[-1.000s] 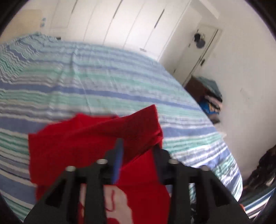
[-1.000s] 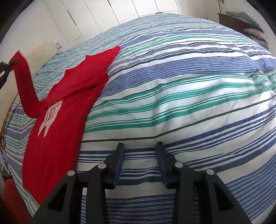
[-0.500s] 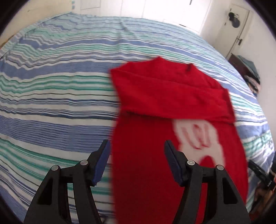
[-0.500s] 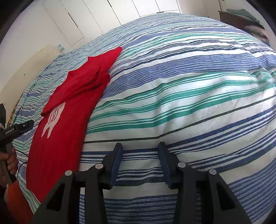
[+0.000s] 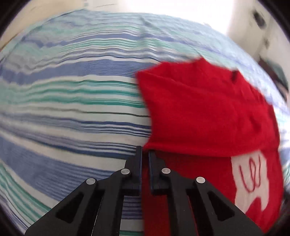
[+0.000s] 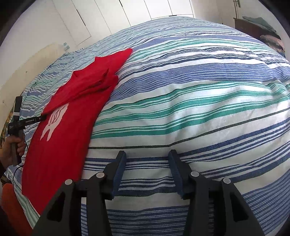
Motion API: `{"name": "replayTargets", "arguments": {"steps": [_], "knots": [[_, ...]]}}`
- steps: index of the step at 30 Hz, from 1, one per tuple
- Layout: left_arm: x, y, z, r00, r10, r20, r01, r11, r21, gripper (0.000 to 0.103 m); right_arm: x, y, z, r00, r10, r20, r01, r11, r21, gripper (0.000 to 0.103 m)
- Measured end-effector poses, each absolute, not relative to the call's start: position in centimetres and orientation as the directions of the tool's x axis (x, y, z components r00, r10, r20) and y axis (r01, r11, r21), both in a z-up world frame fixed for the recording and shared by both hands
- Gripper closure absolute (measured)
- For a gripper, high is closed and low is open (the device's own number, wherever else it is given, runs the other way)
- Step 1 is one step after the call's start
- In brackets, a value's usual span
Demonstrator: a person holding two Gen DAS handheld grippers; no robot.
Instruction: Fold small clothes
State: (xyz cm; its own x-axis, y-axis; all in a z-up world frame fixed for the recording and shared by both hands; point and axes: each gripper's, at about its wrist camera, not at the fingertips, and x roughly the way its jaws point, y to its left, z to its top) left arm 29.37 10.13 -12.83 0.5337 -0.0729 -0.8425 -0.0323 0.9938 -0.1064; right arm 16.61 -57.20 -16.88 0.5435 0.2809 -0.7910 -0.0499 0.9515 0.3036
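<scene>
Since half a second ago, the left claw (image 5: 144,154) has been narrowed from a wide spread to a thin slit and brought down to the near left edge of the red T-shirt (image 5: 208,116). Its tips are seen at the corner where the folded-over flap meets the shirt body; red cloth shows in the slit between the fingers (image 5: 138,163), but whether the fabric is actually pinched cannot be told from the blurred view. Ahead and to the right of that claw, the upper part of the shirt is laid back over itself, and the white emblem (image 5: 252,179) is exposed further right, below the fold. To the left of the claw, only the striped bedspread (image 5: 63,109) is seen.

The right claw (image 6: 147,157) is held wide apart, with nothing between its fingers, low over the blue, green and white bedspread (image 6: 199,101). Well off to its left, the red T-shirt (image 6: 72,116) is spread flat on the bed with its top folded down, and at the shirt's far left edge the other claw (image 6: 42,118) is seen touching it, gripped by a hand (image 6: 10,150). Beyond the bed, white wardrobe doors (image 6: 108,16) are seen.
</scene>
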Motion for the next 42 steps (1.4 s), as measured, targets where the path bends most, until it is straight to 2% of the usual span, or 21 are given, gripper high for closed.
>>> {"name": "replayTargets", "arguments": {"steps": [8,13,16,18,19,21,24,29,33,35,36,38,40,42], "knots": [[28.7,11.6,-14.7,0.517,-0.094,-0.851,-0.100,0.980,-0.169,0.099,16.9,-56.9,-17.1,0.547,0.277,-0.790,-0.058,0.954,0.294,0.052],[28.4,11.5,-14.3,0.506,-0.091,-0.858,-0.075,0.986,-0.149,0.091,16.9,-57.0,-17.2,0.546,0.278,-0.790,-0.060,0.954,0.294,0.051],[27.2,12.5,-13.5,0.500,-0.104,-0.860,-0.062,0.986,-0.155,0.072,16.9,-56.8,-17.2,0.544,0.280,-0.791,-0.067,0.954,0.292,0.049],[26.0,13.3,-12.8,0.498,-0.066,-0.865,-0.092,0.987,-0.128,0.044,16.9,-56.7,-17.2,0.543,0.280,-0.792,-0.072,0.955,0.289,0.046],[25.1,13.7,-12.5,0.495,-0.042,-0.868,-0.112,0.987,-0.112,0.039,16.9,-56.6,-17.1,0.542,0.280,-0.792,-0.074,0.955,0.287,0.046],[22.7,14.6,-11.6,0.499,-0.033,-0.866,-0.143,0.983,-0.119,0.038,16.9,-56.4,-17.1,0.541,0.279,-0.793,-0.079,0.956,0.282,0.044],[18.5,14.7,-9.8,0.525,-0.082,-0.847,-0.145,0.972,-0.184,0.038,16.8,-56.2,-17.0,0.538,0.277,-0.796,-0.084,0.957,0.276,0.043],[12.3,9.8,-6.8,0.560,-0.228,-0.796,0.021,0.965,-0.261,0.037,16.2,-55.0,-14.0,0.544,0.229,-0.807,-0.099,0.973,0.209,0.044],[9.0,4.4,-7.9,0.464,-0.354,-0.812,0.205,0.935,-0.290,0.034,13.6,-50.6,-9.2,0.540,0.425,-0.727,-0.334,0.901,0.279,0.044],[8.0,2.2,-9.7,0.403,-0.319,-0.858,0.257,0.939,-0.228,0.034,12.5,-47.6,-8.7,0.423,0.548,-0.722,-0.468,0.814,0.344,0.044],[7.5,1.6,-10.7,0.369,-0.275,-0.888,0.268,0.946,-0.182,0.036,11.9,-46.2,-9.1,0.365,0.563,-0.741,-0.516,0.785,0.342,0.046],[6.8,1.7,-12.5,0.309,-0.195,-0.931,0.260,0.959,-0.115,0.037,11.1,-44.5,-11.0,0.279,0.518,-0.808,-0.567,0.768,0.297,0.046],[6.0,2.8,-12.7,0.299,-0.190,-0.935,0.251,0.961,-0.115,0.037,10.6,-44.6,-14.0,0.210,0.427,-0.880,-0.552,0.794,0.254,0.050],[5.7,3.5,-12.6,0.293,-0.170,-0.941,0.232,0.967,-0.103,0.037,10.0,-46.6,-15.1,0.230,0.470,-0.852,-0.507,0.806,0.307,0.053]]}}
